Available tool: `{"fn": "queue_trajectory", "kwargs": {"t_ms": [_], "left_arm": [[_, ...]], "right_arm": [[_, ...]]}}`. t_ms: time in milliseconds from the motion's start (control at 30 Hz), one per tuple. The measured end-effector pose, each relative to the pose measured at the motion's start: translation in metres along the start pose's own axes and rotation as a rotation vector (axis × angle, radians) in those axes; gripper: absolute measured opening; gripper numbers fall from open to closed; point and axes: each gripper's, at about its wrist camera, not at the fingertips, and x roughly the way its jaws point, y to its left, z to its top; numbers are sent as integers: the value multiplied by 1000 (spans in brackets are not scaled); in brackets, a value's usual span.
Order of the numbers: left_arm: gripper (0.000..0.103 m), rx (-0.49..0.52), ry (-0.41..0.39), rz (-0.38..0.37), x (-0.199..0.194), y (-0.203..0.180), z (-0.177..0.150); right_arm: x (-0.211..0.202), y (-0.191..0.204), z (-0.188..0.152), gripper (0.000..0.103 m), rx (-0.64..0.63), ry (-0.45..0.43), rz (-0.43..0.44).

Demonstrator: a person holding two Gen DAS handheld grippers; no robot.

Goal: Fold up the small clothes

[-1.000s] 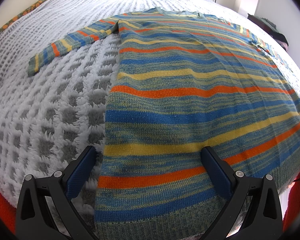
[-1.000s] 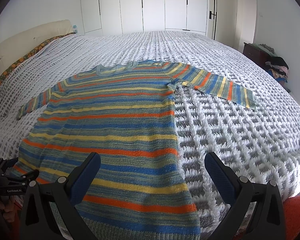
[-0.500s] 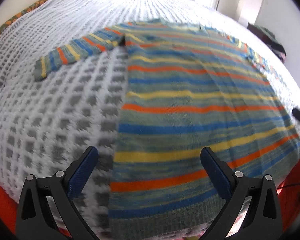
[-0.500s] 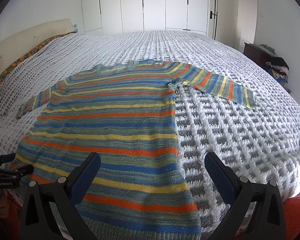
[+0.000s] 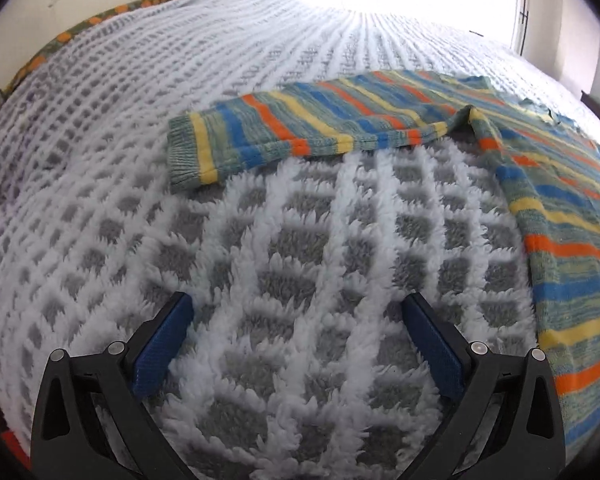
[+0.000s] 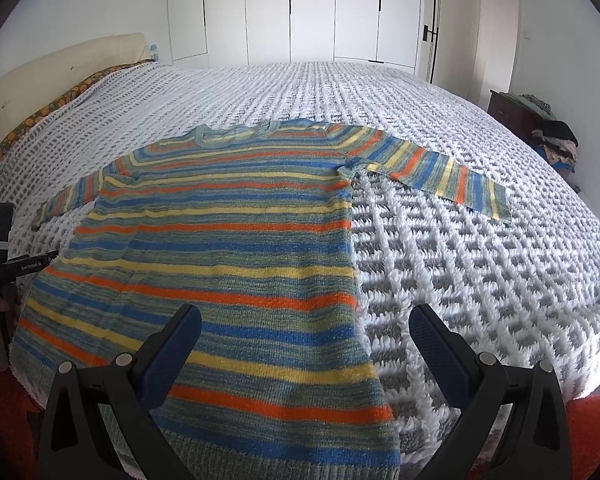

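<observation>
A striped knit sweater [image 6: 228, 248] in blue, orange, yellow and green lies flat on the bed, both sleeves spread out. Its left sleeve [image 5: 300, 132] stretches ahead of my left gripper [image 5: 296, 340], which hovers open over bare blanket, well short of the cuff [image 5: 182, 152]. The sweater body [image 5: 560, 216] lies to that gripper's right. My right gripper [image 6: 304, 344] is open above the sweater's lower right side, near the hem, with nothing between its fingers. The right sleeve [image 6: 448, 176] points away to the right. The left gripper's body [image 6: 4, 252] shows at the right wrist view's left edge.
A white and grey waffle-textured blanket [image 6: 480, 280] covers the whole bed. A cream headboard [image 6: 60, 64] stands on the left, white wardrobes [image 6: 292, 12] at the back. A dark nightstand with piled clothes [image 6: 540, 128] stands at the right. Orange fabric [image 6: 592, 432] lies below the bed's front edge.
My left gripper has swung left off the sweater's hem and forward, now facing the left sleeve over bare blanket. The right gripper has barely moved. Both stay open.
</observation>
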Motion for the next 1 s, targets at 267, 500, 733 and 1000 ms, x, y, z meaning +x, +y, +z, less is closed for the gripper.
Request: {"fn": "queue_trajectory", "kwargs": {"t_ms": [267, 500, 733, 1000], "left_arm": [[103, 13, -50, 20, 13, 18, 6], [103, -14, -18, -56, 35, 35, 17], [103, -96, 25, -184, 37, 63, 51], [103, 18, 46, -105, 115, 69, 82]], "right_arm": [[5, -2, -1, 102, 6, 17, 7], [5, 2, -1, 102, -8, 18, 15], [7, -1, -1, 102, 8, 24, 9], [6, 6, -1, 102, -22, 19, 8]]}}
